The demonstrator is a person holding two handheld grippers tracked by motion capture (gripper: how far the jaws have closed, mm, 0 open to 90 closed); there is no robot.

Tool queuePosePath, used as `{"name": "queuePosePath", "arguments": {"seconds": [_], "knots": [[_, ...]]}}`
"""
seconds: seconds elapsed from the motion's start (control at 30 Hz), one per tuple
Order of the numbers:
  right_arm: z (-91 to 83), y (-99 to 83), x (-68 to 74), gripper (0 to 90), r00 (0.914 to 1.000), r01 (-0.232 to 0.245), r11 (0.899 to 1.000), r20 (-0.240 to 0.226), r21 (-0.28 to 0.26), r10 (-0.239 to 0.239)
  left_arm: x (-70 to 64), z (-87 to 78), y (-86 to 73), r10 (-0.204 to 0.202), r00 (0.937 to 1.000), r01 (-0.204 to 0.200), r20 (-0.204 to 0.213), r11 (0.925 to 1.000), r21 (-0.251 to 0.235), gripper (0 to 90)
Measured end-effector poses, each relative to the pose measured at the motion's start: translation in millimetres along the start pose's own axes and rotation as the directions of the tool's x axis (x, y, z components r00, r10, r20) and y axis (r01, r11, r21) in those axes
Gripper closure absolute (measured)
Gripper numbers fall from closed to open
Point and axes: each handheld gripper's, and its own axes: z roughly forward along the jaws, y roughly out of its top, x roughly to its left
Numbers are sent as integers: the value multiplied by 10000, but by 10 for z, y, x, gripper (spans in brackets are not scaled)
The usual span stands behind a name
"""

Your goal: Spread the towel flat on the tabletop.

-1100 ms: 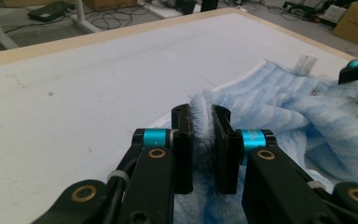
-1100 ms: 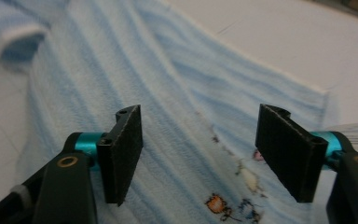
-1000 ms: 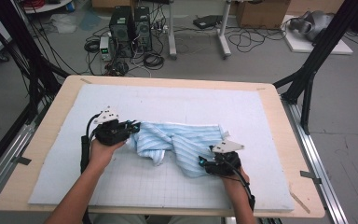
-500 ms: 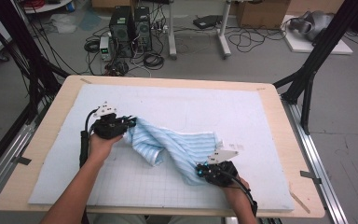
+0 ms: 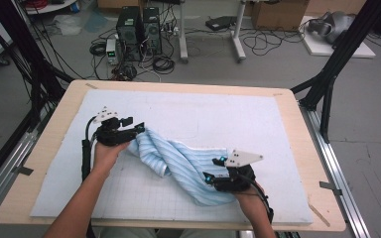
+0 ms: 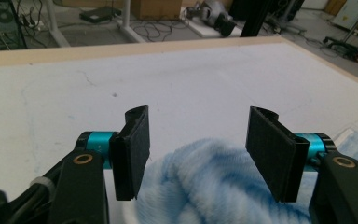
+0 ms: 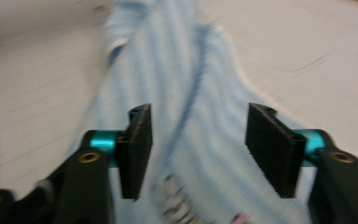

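On the white mat (image 5: 278, 124) we count one striped blue cloth (image 5: 178, 163) and two grippers, left (image 5: 138, 130) and right (image 5: 209, 179), both released.

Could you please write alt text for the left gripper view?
The left gripper, its black jaws wide open, is poised over a bunched blue-and-white striped cloth on a white mat. Beyond the table's wooden edge, cables lie on the floor.
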Motion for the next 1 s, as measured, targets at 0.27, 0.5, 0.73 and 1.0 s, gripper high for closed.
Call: {"name": "queuePosePath", "arguments": {"seconds": [0.27,0.5,0.73,1.0], "knots": [[464,379,-212,390,9986,381,9973,335,621,-402,20,-207,-38,257,9997,-257,-6,9996,-93,389],[988,521,-244,425,9964,803,9892,-353,1224,-765,23,-346,-186,148,9999,-148,34,9999,-68,389],[1275,494,-223,811,9931,953,9691,-883,2277,-769,-1,-378,-176,307,9995,-307,15,9995,21,384],[840,391,-433,837,9908,-95,9861,1348,1660,-131,-50,-356,-190,424,9989,-430,182,9986,300,383]]}}
